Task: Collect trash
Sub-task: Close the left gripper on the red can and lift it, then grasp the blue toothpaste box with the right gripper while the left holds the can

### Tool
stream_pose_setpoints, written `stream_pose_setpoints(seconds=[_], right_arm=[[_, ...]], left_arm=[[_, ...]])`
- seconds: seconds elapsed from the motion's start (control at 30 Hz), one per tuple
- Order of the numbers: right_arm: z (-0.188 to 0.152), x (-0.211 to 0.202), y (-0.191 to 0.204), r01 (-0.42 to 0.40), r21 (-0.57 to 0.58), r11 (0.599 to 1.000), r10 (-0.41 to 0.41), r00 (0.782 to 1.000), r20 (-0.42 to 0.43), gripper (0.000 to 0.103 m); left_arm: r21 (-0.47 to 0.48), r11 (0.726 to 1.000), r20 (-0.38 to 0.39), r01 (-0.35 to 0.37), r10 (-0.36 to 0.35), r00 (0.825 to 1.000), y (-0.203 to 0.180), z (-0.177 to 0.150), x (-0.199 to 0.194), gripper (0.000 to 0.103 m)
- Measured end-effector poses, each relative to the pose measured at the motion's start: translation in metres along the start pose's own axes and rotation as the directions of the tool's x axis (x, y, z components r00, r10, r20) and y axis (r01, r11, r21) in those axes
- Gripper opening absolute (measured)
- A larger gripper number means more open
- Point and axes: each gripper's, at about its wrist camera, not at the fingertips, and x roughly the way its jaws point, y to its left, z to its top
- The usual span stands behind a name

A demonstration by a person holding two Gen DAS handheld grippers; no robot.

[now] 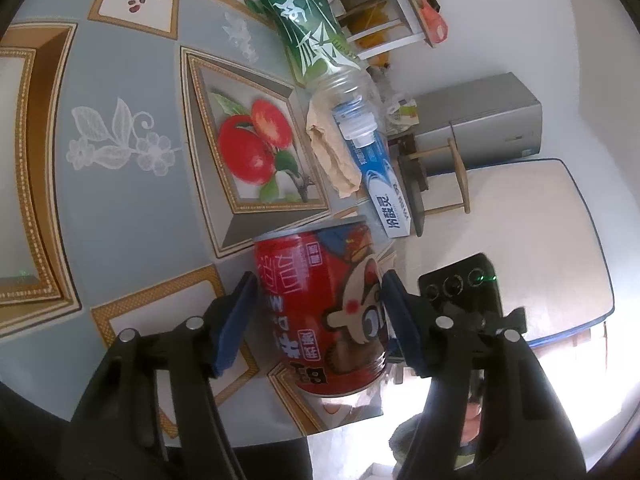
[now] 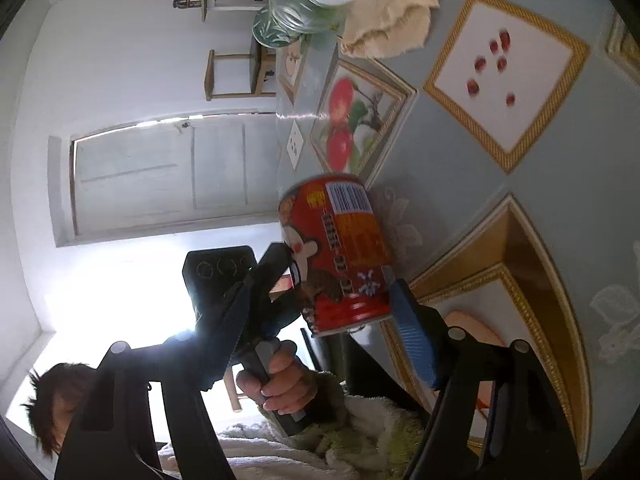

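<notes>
Left wrist view: the red can (image 1: 320,312) is pinched between the blue pads of the left tool (image 1: 318,312) at the tabletop (image 1: 120,200) edge. The right tool (image 2: 332,320) is spread around the same can, pad contact unclear.

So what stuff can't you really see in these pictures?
- Left wrist view: whether the left gripper is squeezing the red can or only sits beside it. The pads are too close to its sides to tell.
- Left wrist view: the far end of the toothpaste box, hidden under the green-labelled bottle.
- Right wrist view: the small red bits on the tablecloth. They are too blurred to tell if they are printed or real.
</notes>
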Motion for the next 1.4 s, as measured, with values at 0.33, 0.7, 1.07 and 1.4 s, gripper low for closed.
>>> stream_pose_setpoints(seconds=[0.33, 0.7, 1.07, 1.4], right_arm=[[-0.014, -0.005, -0.013, -0.021, 0.023, 1.0, 0.021, 1.0, 0.004, 0.063], [-0.011, -0.021, -0.026, -0.003, 0.046, 0.999, 0.0, 0.997, 0.073, 0.052], [-0.015, -0.022, -0.03, 0.002, 0.048, 0.999, -0.006, 0.997, 0.073, 0.04], [-0.007, -0.056, -0.011, 0.173, -0.048, 0.984, -0.163, 0.973, 0.166, 0.04]], left_arm=[[0.01, 1.0, -0.057, 0.015, -0.014, 0.998, -0.004, -0.015, 0.001, 0.058], [0.161, 0.987, -0.153, 0.001, 0.024, 0.988, -0.029, -0.041, 0.013, 0.058], [0.195, 0.98, -0.189, -0.042, 0.08, 0.979, -0.036, -0.035, 0.026, 0.061], [0.187, 0.982, -0.204, -0.03, 0.069, 0.976, -0.034, -0.033, 0.032, 0.062]])
